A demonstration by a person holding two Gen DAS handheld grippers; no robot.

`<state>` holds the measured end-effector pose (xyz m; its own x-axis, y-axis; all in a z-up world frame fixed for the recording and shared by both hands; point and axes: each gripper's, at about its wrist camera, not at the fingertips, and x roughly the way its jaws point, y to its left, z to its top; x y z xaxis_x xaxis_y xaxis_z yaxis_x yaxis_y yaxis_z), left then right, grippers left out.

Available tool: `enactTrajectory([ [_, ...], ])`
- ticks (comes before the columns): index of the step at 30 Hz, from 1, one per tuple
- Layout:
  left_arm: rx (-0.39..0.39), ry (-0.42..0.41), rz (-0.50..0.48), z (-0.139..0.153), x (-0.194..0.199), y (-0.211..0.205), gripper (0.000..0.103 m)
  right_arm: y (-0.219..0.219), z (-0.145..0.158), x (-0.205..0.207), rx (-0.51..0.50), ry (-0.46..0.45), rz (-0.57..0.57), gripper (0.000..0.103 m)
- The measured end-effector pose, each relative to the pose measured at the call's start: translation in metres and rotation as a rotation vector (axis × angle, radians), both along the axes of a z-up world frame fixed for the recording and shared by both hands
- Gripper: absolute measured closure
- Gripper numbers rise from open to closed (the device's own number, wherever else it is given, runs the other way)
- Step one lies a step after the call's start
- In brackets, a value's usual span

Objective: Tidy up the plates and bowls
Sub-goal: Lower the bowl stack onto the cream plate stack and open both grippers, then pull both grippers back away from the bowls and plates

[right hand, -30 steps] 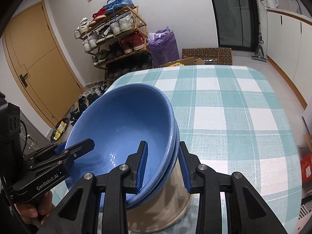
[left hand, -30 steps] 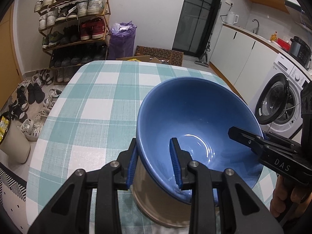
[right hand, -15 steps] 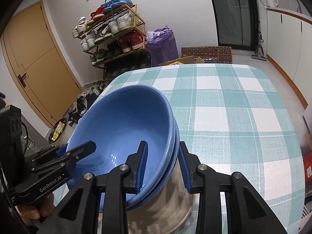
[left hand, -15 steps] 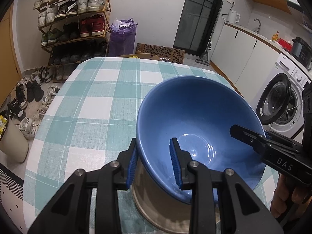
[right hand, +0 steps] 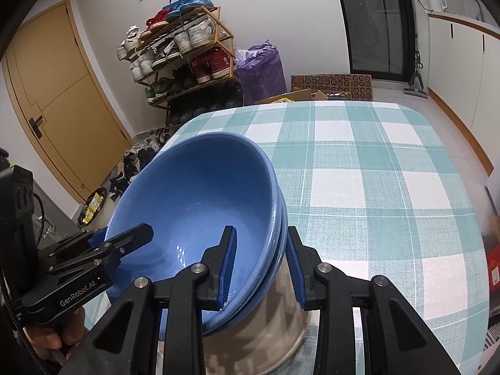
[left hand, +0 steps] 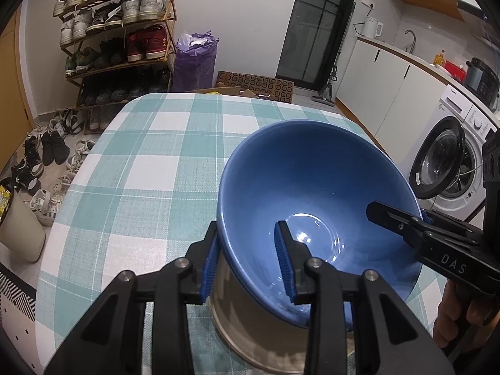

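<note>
Two blue bowls (left hand: 312,187) (right hand: 193,193) sit nested and tilted on a steel pot (left hand: 243,322) (right hand: 272,322), which stands on the checked table (left hand: 156,172) (right hand: 375,187). My left gripper (left hand: 247,226) (right hand: 137,234) straddles the stack's left rim, one pad outside and one inside. Its jaws are opening, and the inner pad stands just off the wall. My right gripper (right hand: 261,229) (left hand: 393,215) is shut on the opposite rim, with both rims between its pads.
The table's far half carries nothing. Beyond it stand a shoe rack (left hand: 118,37), a purple bag (left hand: 195,59) and a cardboard box (left hand: 256,81). A washing machine (left hand: 447,162) is to the right, a beige bin (left hand: 18,228) and loose shoes to the left.
My left gripper's pads have spread slightly around the rim. The bowls, the pot and the right gripper stay where they were.
</note>
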<state>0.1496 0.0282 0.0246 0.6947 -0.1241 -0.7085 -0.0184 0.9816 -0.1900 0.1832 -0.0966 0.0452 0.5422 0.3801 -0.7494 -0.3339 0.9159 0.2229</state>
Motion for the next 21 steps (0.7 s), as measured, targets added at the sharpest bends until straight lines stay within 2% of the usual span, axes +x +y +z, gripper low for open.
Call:
enactTrajectory([
  [5, 0.01, -0.002, -0.005, -0.001, -0.002, -0.002, 0.064, 0.0, -0.001, -0.001, -0.003, 0.001, 0.009, 0.07],
  [7, 0.014, -0.006, 0.005, 0.0, -0.004, -0.002, 0.055, -0.001, -0.001, -0.002, -0.001, 0.002, 0.016, 0.067],
  [9, 0.022, -0.02, 0.009, 0.002, -0.007, -0.001, 0.05, -0.002, 0.0, -0.004, -0.004, -0.015, 0.019, 0.062],
  [10, 0.029, -0.026, 0.01, 0.003, -0.009, -0.001, 0.046, -0.002, 0.001, -0.006, -0.002, -0.022, 0.022, 0.056],
  [12, 0.045, -0.039, 0.016, 0.006, -0.014, 0.001, 0.046, -0.005, 0.006, -0.009, 0.005, -0.051, 0.034, 0.048],
  [14, 0.056, -0.06, 0.022, 0.01, -0.02, 0.003, 0.045, -0.007, 0.011, -0.014, 0.001, -0.078, 0.042, 0.032],
  [15, 0.055, -0.073, 0.022, 0.012, -0.023, 0.004, 0.041, -0.009, 0.014, -0.017, 0.003, -0.092, 0.048, 0.028],
  [17, 0.063, -0.099, 0.025, 0.018, -0.031, 0.005, 0.023, -0.011, 0.019, -0.025, 0.009, -0.125, 0.06, 0.017],
  [18, 0.069, -0.119, 0.028, 0.021, -0.036, 0.006, 0.015, -0.012, 0.021, -0.028, 0.008, -0.139, 0.063, 0.016],
  [21, 0.089, -0.175, 0.028, 0.029, -0.05, 0.007, 0.006, -0.015, 0.028, -0.041, 0.006, -0.187, 0.088, 0.004],
])
